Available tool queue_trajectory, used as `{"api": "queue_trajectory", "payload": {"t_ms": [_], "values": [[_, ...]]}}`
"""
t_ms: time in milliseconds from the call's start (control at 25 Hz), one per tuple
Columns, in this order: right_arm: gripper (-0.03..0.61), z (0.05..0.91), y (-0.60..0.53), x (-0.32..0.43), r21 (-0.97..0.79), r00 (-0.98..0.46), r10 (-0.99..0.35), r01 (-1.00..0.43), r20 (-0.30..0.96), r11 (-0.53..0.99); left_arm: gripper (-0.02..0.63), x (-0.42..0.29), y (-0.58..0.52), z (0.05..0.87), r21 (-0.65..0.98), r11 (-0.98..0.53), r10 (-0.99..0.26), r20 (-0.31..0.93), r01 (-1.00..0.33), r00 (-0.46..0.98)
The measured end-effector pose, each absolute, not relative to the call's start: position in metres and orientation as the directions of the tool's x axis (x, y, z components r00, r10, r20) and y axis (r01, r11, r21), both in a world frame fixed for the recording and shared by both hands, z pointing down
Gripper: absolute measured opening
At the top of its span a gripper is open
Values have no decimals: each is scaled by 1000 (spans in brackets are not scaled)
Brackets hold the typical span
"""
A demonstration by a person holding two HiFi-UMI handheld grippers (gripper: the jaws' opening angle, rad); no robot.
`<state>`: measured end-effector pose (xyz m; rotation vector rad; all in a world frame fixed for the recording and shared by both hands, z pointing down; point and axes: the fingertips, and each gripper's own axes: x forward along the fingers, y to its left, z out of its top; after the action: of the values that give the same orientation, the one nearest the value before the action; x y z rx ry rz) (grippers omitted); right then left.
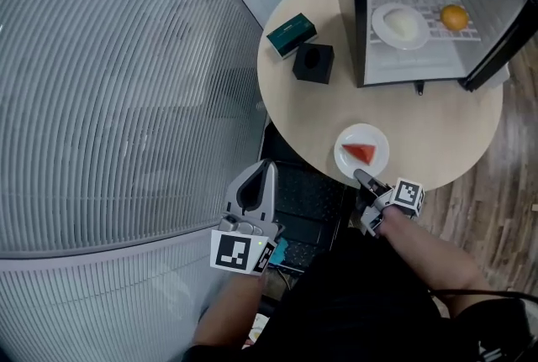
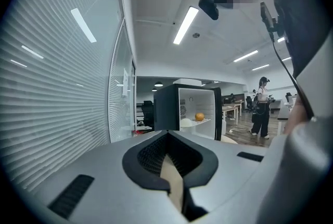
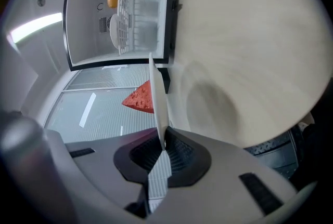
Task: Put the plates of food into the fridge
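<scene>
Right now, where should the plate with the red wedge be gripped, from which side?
Grip the plate by its thin near rim, coming level from the person's side, as the right gripper does; the red wedge sits mid-plate, leaving the rim bare.

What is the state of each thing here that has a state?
fridge, door open
watermelon plate, held by its rim
right gripper, shut on that plate
left gripper, shut, empty
second plate, on the fridge shelf

Bright, even ceiling strip lights [image 2: 186, 24]; fisheye warp, dark vignette corners; soft shadows.
</scene>
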<state>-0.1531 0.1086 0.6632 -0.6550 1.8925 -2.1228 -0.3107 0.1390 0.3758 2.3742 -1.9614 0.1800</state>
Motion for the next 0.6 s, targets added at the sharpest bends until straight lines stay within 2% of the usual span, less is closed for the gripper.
{"api": "queue_trajectory", "payload": {"t_ms": [600], "values": [[19,610,22,-68,-989,-816,-558,-125,151,-85,3,-230,61,339,-27,-309,-951,40,-951,308]]}}
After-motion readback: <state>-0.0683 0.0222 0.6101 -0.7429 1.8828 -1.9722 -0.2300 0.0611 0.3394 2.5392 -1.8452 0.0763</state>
